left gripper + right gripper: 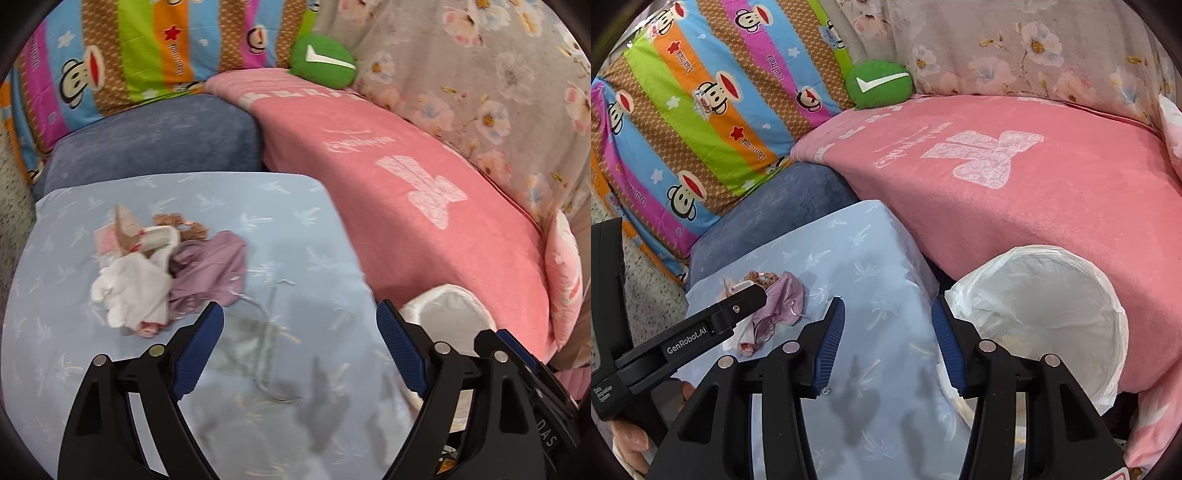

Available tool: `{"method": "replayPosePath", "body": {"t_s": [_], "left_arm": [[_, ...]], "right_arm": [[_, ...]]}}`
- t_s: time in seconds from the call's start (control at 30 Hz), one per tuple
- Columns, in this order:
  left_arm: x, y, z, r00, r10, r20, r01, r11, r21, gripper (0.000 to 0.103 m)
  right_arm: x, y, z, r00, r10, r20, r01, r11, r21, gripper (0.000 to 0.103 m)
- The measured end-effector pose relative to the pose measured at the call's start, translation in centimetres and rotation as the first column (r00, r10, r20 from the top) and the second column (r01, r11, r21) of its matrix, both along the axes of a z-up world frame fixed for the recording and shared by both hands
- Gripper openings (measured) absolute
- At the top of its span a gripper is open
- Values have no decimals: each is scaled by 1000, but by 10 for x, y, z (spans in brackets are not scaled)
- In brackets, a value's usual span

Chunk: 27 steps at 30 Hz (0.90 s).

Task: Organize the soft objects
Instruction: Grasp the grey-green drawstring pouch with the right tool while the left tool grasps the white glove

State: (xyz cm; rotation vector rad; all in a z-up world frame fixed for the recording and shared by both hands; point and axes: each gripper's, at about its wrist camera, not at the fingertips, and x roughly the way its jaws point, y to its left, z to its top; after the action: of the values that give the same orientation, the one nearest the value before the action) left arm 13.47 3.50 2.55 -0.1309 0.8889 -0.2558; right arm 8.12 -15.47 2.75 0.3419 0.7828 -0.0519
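A small heap of soft things lies on the pale blue cushion [110, 369]: a white glove [133, 291], a purple cloth [210, 273], a brown scrunchie [181, 223] and a pink piece. Nearer me a flat grey drawstring pouch [251, 350] lies alone. My left gripper [301, 317] hangs open just above the pouch, nothing between its pads. In the right wrist view my right gripper [888, 306] stands open and empty over the cushion [871, 240], right of the purple cloth [786, 299]. One finger [746, 299] of the left gripper covers part of the heap there.
A bin lined with a white bag [1052, 295] [450, 306] stands right of the cushion, against a pink blanket [1015, 192]. Behind are a dark blue cushion [155, 144], a striped monkey pillow [701, 110], a green round plush [321, 61] and a floral cover [480, 74].
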Motion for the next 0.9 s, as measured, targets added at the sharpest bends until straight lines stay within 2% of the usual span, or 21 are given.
{"method": "replayPosePath", "body": {"t_s": [0.4,0.67,0.9], "left_arm": [[17,84,-31,982,169,-81,-171,985,-16,82],[34,127,-55,957,239,-164,-255,963,-82,81],[52,142,-62,945,255,-203,-287,947,-146,81]], "right_arm": [[28,68,-48,992,89,-88,-90,996,-6,49],[53,102,-85,979,131,-157,-136,990,-21,49],[77,123,-110,968,146,-205,-155,987,-30,49]]}}
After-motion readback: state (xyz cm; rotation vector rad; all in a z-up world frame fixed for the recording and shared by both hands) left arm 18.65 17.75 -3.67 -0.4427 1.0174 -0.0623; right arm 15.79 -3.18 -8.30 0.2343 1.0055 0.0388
